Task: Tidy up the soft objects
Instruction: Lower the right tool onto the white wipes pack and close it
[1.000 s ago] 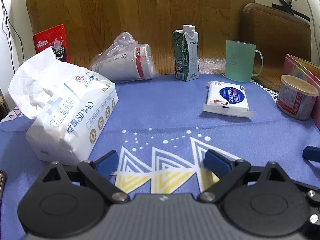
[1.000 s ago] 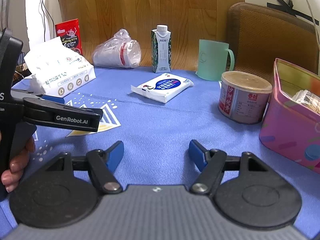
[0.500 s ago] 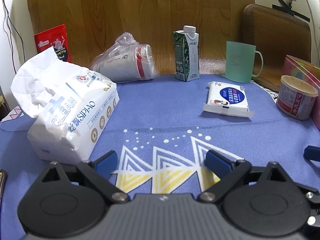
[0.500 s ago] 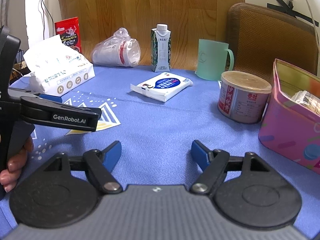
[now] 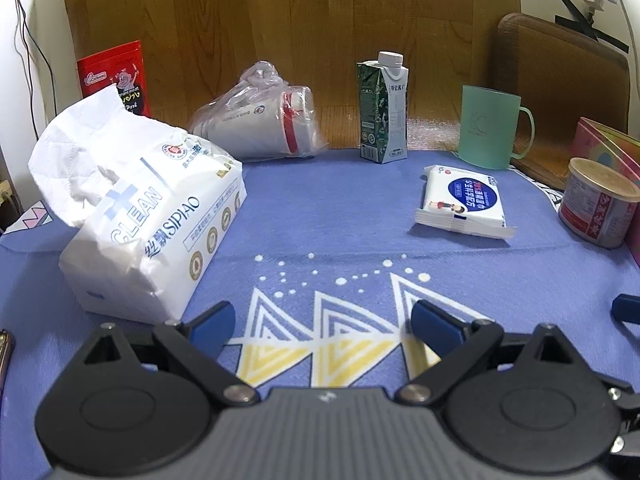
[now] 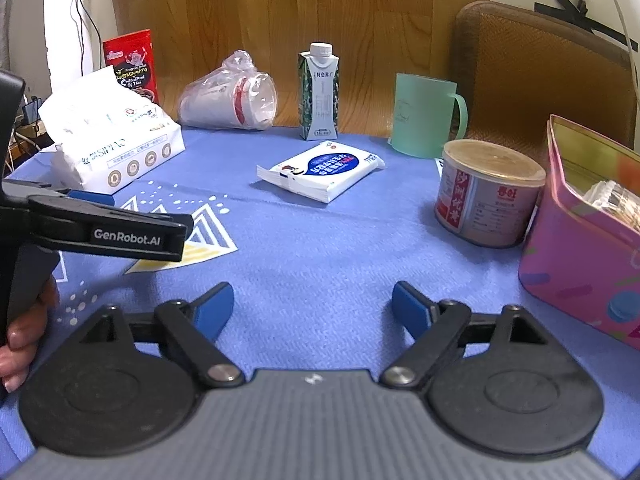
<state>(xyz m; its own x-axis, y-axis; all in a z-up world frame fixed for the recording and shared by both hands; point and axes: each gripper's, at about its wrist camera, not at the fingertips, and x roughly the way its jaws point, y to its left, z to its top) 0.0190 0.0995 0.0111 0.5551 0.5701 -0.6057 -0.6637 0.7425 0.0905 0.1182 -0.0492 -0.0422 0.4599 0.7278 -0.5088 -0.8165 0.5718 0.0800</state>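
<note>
In the left wrist view, your left gripper (image 5: 322, 326) has its jaws spread wide with nothing between them, only the blue tablecloth (image 5: 340, 220) below. The risk here is the big tissue pack (image 5: 152, 224): it lies just outside the left jaw and a little ahead of it, at a slant, and a loose tissue stands up from its far end. If you push forward as you are, I think the left finger can catch the soft wrapper and shove the pack aside, or pinch only the plastic so the pack sags and slips. The small wipes pack (image 5: 462, 202) lies well ahead of the right jaw and a little beyond it, near the tin can (image 5: 598, 208) and the green mug (image 5: 490, 132), so a wide reach there could knock them. In the right wrist view, your right gripper (image 6: 313, 308) is opening its jaws, and nothing is between them, only cloth. The wipes pack (image 6: 322, 170) lies ahead of the jaws and close to their middle line, well apart from the tips. The tin can (image 6: 486, 196) and the pink box (image 6: 580, 248) stand ahead and outside the right jaw, the box very near; a swing to that side could hit them. The left gripper's body (image 6: 100, 228) crosses just beside the left jaw, so the two tools may collide if both go for one pack.
</note>
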